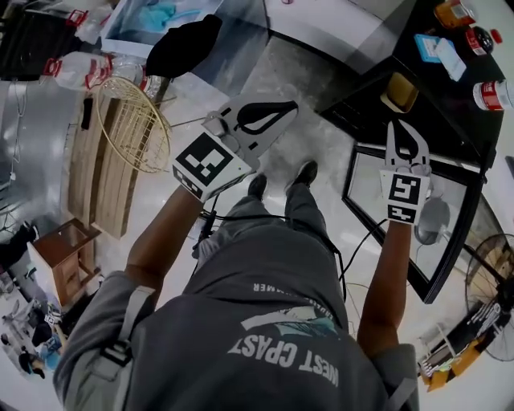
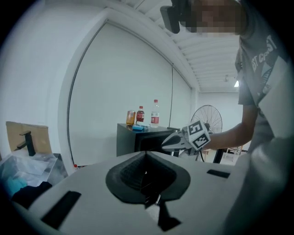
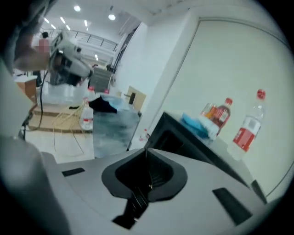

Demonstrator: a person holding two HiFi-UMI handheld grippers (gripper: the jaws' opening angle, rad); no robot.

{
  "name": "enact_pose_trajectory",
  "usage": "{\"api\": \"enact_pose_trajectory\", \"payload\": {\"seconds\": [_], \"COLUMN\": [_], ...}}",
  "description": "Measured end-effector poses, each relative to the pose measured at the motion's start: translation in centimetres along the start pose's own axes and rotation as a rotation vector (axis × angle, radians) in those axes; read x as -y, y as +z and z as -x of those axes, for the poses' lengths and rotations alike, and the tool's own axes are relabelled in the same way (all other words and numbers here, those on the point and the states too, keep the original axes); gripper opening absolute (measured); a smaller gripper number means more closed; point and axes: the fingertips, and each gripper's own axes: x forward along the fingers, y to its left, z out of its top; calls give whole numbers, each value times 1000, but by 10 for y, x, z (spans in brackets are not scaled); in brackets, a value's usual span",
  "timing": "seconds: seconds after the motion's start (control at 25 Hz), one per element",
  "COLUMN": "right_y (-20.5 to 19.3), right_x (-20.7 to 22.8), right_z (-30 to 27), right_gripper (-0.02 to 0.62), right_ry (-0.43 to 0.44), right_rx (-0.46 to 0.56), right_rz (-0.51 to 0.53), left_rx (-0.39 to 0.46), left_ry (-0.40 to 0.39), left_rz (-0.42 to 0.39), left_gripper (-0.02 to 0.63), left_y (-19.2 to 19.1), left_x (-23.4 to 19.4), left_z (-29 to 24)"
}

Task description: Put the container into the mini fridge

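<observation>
Head view: both hands are empty right now. Your left gripper [image 1: 291, 106] sits mid-frame with its jaws pressed together on nothing, and your right gripper [image 1: 399, 126] is the same, hanging over the fridge [image 1: 434, 108] at upper right. The door [image 1: 371, 189] already looks swung open, so I'd say the job now is fetching the container. My best guess for that is the clear tub [image 1: 152, 20] at the top left, well away from the fridge, with a black cloth [image 1: 185, 44] lying on its edge. Turn your whole body that way, spread the jaws before you reach, and take it by a rim clear of the cloth. Watch the wire basket [image 1: 132, 132] leaning just below it.

Left gripper view: jaws closed with nothing in them. The fridge is dead ahead, with bottles [image 2: 155, 113] on its top and a fan [image 2: 206, 117] to the right. Come in low so you don't clip the bottles.

Right gripper view: jaws meet here too and hold nothing. The tub is at centre left, the dark fridge opening just right of it. I can't tell how much room is inside.
</observation>
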Motion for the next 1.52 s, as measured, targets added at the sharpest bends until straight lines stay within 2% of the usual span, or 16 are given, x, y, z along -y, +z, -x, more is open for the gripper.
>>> {"api": "enact_pose_trajectory", "payload": {"seconds": [0.28, 0.44, 0.6, 0.84, 1.0, 1.32, 1.52], "right_y": [80, 112, 145, 178, 184, 176, 161], "right_x": [-16, -28, -28, -37, -44, -41, -51], "right_z": [82, 118, 159, 218, 241, 258, 257], "right_gripper": [32, 29, 28, 26, 26, 26, 26], "right_ry": [12, 46, 32, 17, -16, -62, -54], "right_rx": [162, 235, 317, 402, 444, 436, 400], "right_rz": [-156, -204, -258, -284, -312, -346, -304], "left_rx": [44, 55, 106, 126, 146, 140, 149], "left_ry": [-23, -27, -57, -98, -135, -201, -210], "left_rz": [-41, -64, -86, -127, -178, -202, -211], "left_gripper": [15, 15, 15, 15, 15, 15, 15], "left_y": [20, 30, 52, 71, 71, 75, 70], "left_x": [5, 8, 14, 37, 48, 65, 67], "left_z": [32, 55, 59, 75, 75, 66, 69]}}
